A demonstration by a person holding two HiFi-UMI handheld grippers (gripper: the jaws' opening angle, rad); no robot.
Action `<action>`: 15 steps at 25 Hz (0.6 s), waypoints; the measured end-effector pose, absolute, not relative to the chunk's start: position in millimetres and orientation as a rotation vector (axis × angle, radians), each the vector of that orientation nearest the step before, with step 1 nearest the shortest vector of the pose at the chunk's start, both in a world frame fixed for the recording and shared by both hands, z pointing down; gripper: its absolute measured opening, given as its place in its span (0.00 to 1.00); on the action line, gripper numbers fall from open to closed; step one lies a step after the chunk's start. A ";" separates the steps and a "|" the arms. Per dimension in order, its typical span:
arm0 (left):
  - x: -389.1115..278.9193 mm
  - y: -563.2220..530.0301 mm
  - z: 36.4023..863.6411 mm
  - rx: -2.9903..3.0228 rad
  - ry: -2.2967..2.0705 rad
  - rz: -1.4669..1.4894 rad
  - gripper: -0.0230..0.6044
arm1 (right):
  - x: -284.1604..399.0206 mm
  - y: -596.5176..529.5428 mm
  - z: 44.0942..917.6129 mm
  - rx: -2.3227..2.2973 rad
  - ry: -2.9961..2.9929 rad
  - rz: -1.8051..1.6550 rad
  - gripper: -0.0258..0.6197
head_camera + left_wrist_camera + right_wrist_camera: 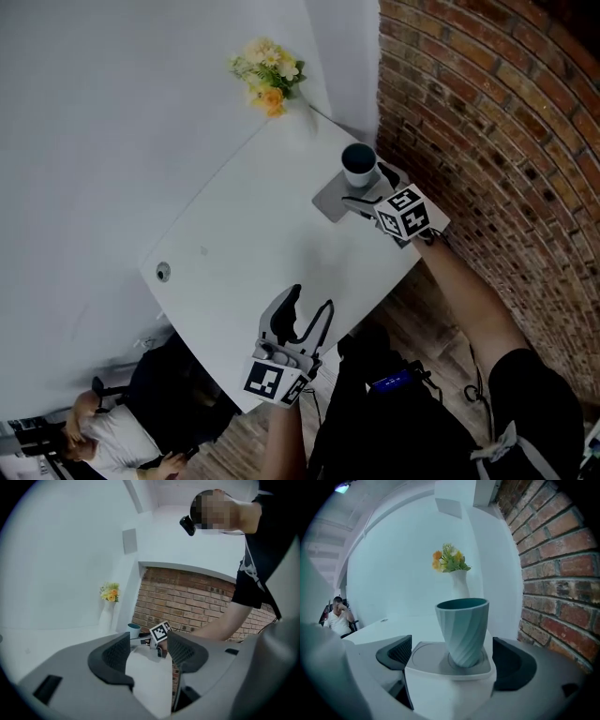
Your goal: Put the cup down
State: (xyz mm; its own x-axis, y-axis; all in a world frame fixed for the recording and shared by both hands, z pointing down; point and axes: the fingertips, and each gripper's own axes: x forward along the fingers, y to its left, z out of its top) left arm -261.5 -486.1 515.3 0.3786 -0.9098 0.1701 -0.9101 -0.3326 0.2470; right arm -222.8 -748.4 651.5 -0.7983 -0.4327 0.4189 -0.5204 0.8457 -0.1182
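**Already down — the teal ribbed plastic cup (pixel 463 629) stands free between spread jaws**

Upright and untilted, the cup sits in the round recess of a flat grey square coaster (pixel 423 662), which lies on the white table (pixel 246 267) near its corner at about 1 o'clock in the head view. The right gripper (pixel 367 187) reaches in from 4 o'clock with its black-and-white marker cube (pixel 405 215) just behind the jaws. In the right gripper view its two dark pads stand wide apart, one at 9 o'clock of the coaster and one at 3 o'clock, low down at the coaster's level; neither pad touches the cup's wall, and a clear gap shows on both sides.

The left gripper (pixel 310 298) hovers over the table's near edge at 6 o'clock in the head view, well apart from the cup. Its jaws are spread too, and the left gripper view shows only bare tabletop between them — the cup and the other gripper appear far beyond.

A white vase of yellow and orange flowers (pixel 268 71) stands at the table's far end, at 12 o'clock. A red brick wall (pixel 497 122) runs along the 3 o'clock side. A seated person (pixel 94 429) is visible beyond the table at 8 o'clock
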 end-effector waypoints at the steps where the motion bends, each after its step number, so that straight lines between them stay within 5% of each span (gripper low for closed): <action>1: -260.6 -489.7 515.7 2.350 -1.599 0.018 0.42 | -219.4 -743.6 651.0 0.712 -2.630 0.320 0.85; 15: -270.2 -506.4 513.1 2.281 -1.715 0.058 0.46 | -180.2 -653.6 572.6 0.716 -2.711 0.436 0.85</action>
